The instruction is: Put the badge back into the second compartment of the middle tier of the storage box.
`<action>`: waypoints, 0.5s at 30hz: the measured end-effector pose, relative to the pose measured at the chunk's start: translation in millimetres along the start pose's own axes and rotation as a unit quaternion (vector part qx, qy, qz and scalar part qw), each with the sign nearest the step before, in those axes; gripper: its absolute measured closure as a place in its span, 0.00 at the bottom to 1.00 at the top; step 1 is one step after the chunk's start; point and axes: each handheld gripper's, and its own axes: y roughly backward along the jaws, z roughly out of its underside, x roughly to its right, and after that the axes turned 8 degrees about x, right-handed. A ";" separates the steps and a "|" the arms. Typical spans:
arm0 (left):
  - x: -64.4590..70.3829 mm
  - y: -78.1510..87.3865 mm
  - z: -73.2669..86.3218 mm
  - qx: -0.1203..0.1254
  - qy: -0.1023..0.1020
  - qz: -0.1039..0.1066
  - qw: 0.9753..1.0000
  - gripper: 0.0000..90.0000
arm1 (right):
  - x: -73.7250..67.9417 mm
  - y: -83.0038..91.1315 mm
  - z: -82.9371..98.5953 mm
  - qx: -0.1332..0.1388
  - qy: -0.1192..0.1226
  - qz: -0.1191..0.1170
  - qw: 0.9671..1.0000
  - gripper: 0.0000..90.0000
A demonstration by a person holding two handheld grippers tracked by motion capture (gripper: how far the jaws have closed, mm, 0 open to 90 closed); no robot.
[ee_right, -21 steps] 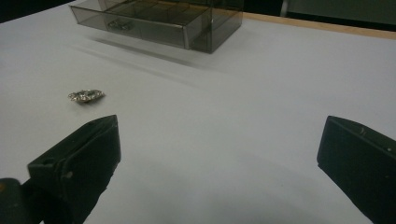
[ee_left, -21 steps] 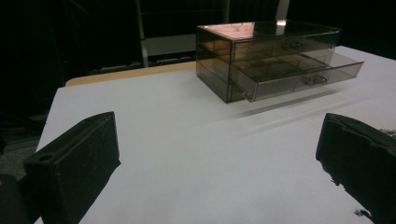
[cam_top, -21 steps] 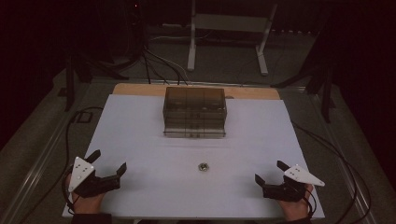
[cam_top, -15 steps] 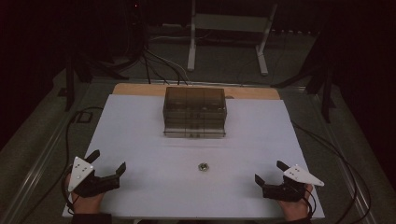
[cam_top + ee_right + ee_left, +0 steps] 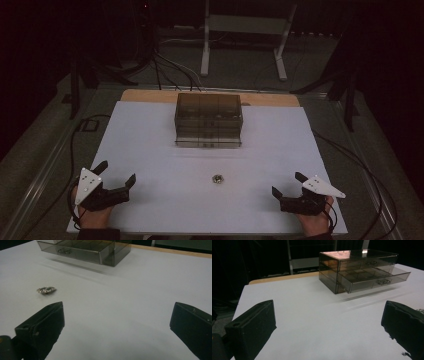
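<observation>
A smoky see-through drawer box [image 5: 208, 120] stands at the back middle of the white table top [image 5: 150, 145]; its lower drawer [image 5: 374, 280] is pulled partly out. A small shiny metal piece [image 5: 217, 178] lies alone in front of the box, also seen as a crumpled glint [image 5: 46, 290]. My left gripper [image 5: 117, 172] rests at the near left corner, open and holding nothing, its jaws wide apart [image 5: 329, 307]. At the near right corner my right gripper [image 5: 287, 183] is open too [image 5: 117, 308], with the metal piece ahead and to its left.
A wooden strip [image 5: 150, 95] runs along the table's far edge. Cables [image 5: 165, 65] trail over the dark floor behind, near a white stand's legs [image 5: 240, 50]. Another cable [image 5: 75, 145] loops off the table's left side.
</observation>
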 end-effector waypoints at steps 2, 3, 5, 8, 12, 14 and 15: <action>0.4 -0.6 0.3 0.000 0.000 0.000 1.000 0.00 | -1.2 -1.5 -0.2 -0.002 0.003 -0.002 1.000 0.00; 0.4 -0.6 0.3 0.000 0.000 0.000 1.000 0.00 | -1.2 -1.5 -0.2 -0.002 0.003 -0.002 1.000 0.00; 0.9 -1.2 0.7 0.000 0.000 0.000 1.000 0.00 | -2.1 -3.1 -0.6 -0.002 0.002 -0.004 1.000 0.00; 1.4 -1.6 1.2 -0.001 -0.001 0.000 1.000 0.00 | -3.4 -4.9 -1.3 -0.003 0.000 -0.007 1.000 0.00; 3.0 -2.2 1.5 -0.001 -0.003 0.001 1.000 0.00 | -5.5 -6.7 -1.8 -0.002 -0.001 -0.010 1.000 0.00; 3.4 -2.4 1.5 -0.002 -0.004 0.001 1.000 0.00 | -6.0 -7.2 -2.1 -0.002 -0.003 -0.012 1.000 0.00; 3.6 -2.5 1.6 -0.002 -0.004 0.001 1.000 0.00 | -6.2 -7.4 -2.4 -0.002 -0.004 -0.012 1.000 0.00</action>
